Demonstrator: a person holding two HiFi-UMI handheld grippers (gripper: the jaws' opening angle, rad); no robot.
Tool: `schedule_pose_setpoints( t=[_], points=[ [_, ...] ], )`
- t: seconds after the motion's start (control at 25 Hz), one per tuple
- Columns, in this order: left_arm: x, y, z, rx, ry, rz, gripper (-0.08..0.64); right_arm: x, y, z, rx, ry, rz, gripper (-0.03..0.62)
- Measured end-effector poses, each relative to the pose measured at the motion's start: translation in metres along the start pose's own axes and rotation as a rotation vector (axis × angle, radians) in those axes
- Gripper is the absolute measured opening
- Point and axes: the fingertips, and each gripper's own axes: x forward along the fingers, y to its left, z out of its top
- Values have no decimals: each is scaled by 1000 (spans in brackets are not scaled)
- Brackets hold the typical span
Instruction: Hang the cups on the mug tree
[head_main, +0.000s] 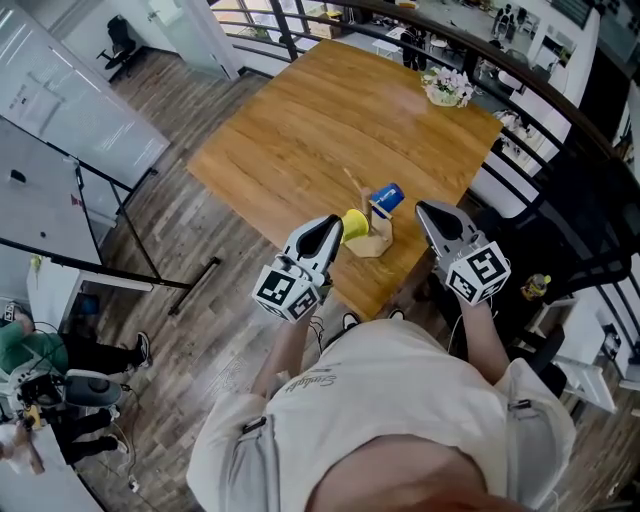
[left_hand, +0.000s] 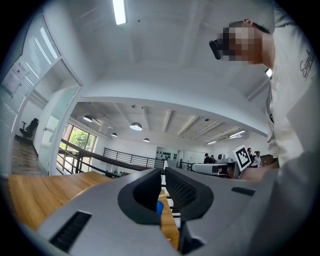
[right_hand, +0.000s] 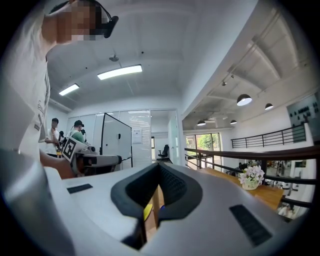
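Note:
Near the front edge of the wooden table (head_main: 300, 130) stands a small wooden mug tree (head_main: 372, 238). A yellow cup (head_main: 354, 224) hangs on its left side and a blue cup (head_main: 386, 197) on its upper right. My left gripper (head_main: 334, 223) is just left of the yellow cup, held up and shut with nothing in it. To the right of the tree, my right gripper (head_main: 424, 211) is also shut and empty. Below the closed jaws in the left gripper view (left_hand: 163, 173), a sliver of the blue cup (left_hand: 158, 207) shows. The right gripper view (right_hand: 160, 168) shows the tree's post (right_hand: 155, 200) and a bit of the yellow cup (right_hand: 148, 210).
A pot of pale flowers (head_main: 447, 88) sits at the table's far right corner and shows in the right gripper view too (right_hand: 251, 176). A black railing (head_main: 520, 75) curves behind the table, a black chair (head_main: 590, 220) stands at the right, and a whiteboard on a stand (head_main: 60, 190) is at the left.

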Motion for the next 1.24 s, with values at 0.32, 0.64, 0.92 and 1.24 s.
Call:
schedule_pose_setpoints(
  t=[0.32, 0.64, 0.92, 1.24],
  points=[
    [-1, 4, -6, -46, 9, 13, 35, -2, 2, -1, 1, 3, -12, -6],
    [-2, 9, -16, -79, 21, -16, 37, 5, 8, -4, -1, 9, -12, -6],
    [-11, 18, -18, -56, 19, -27, 37, 13, 12, -14, -12, 23, -48, -6],
    [-25, 23, -19, -54, 32, -43, 36, 16, 30, -20, -7, 32, -64, -6]
  ],
)
